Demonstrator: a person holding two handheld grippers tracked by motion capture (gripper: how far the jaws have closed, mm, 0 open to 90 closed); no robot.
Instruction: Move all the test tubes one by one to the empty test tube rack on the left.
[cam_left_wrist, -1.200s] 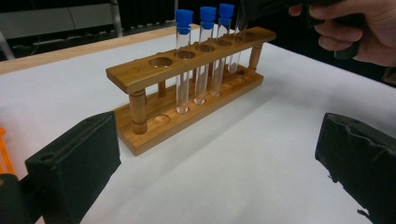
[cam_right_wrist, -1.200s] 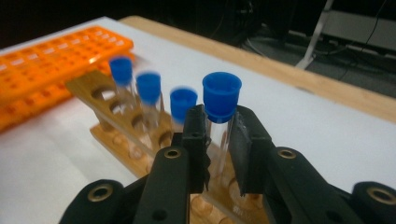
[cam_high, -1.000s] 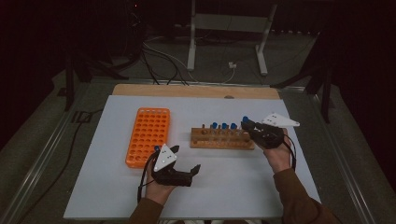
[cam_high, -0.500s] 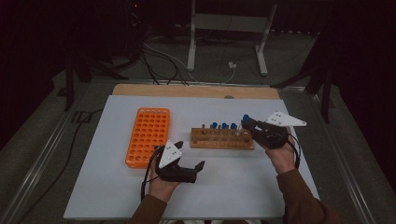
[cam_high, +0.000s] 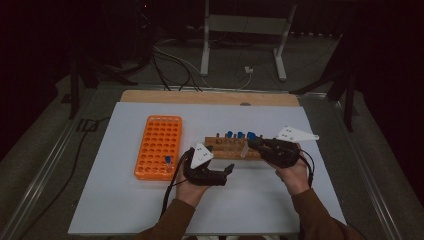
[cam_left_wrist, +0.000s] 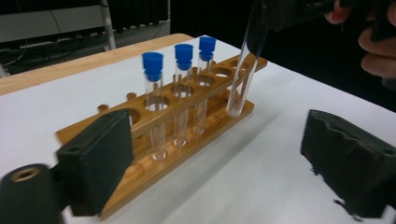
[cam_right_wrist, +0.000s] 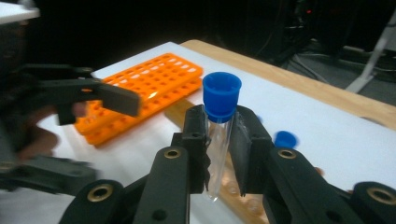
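Nearest the camera above the table, left gripper (cam_high: 227, 172) over bare white tabletop (cam_high: 125, 210), jaws wide apart and just lately narrowing a little, nothing between them. Just beyond and to the right, right gripper (cam_high: 251, 144) clamped tight on a clear test tube (cam_high: 244, 151), blue cap uppermost in that gripper's own view (cam_right_wrist: 221, 95), glass pinched between the black pads (cam_right_wrist: 198, 140). Tube hanging tilted, its rounded bottom off the table and low against the near right end of the wooden rack (cam_high: 231, 148), as caught in the left gripper view (cam_left_wrist: 241, 79). Three blue-capped tubes (cam_left_wrist: 153, 100) upright in the rack's holes. Farther left, orange rack (cam_high: 159, 146) flat on the white surface, one small blue-capped tube (cam_high: 168, 160) in a near hole. Beyond the white sheet, bare wooden table edge (cam_high: 200, 97).
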